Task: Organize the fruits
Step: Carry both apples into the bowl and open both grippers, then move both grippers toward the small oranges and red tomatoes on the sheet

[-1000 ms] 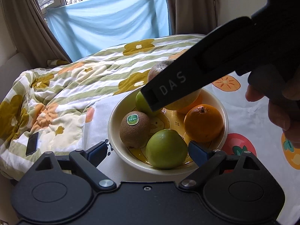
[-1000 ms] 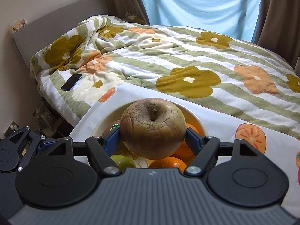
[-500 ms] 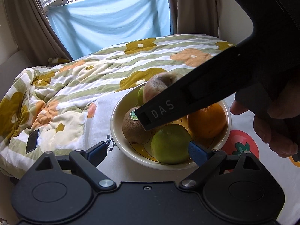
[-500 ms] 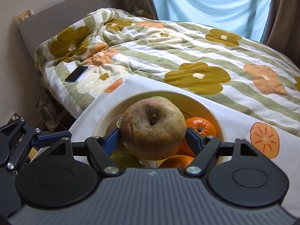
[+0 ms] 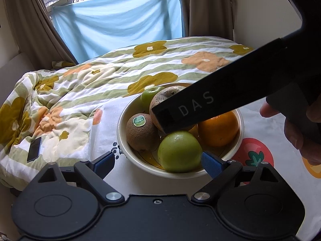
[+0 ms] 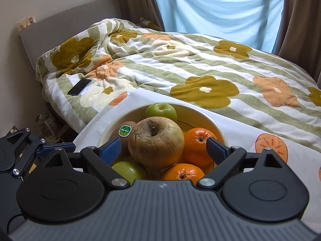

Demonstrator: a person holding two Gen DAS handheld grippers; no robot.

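Release step — the right gripper (image 6: 163,147) has just been opening its jaws, and the brown apple (image 6: 156,142) between them rests free atop the fruit in the bowl (image 6: 206,115). Left gripper (image 5: 157,163) hangs wide and empty by the rim. Next move, I judge, calls for backing the right gripper straight off without nudging the pile.

Bed quilt (image 6: 200,70), striped green and white with mustard and orange flowers, lies rumpled toward the grey headboard (image 6: 66,24). A dark phone (image 6: 79,87) rests flat on the quilt near the headboard. Beyond the quilt a pale blue sheet (image 5: 120,28) hangs between brown curtains (image 6: 301,24).
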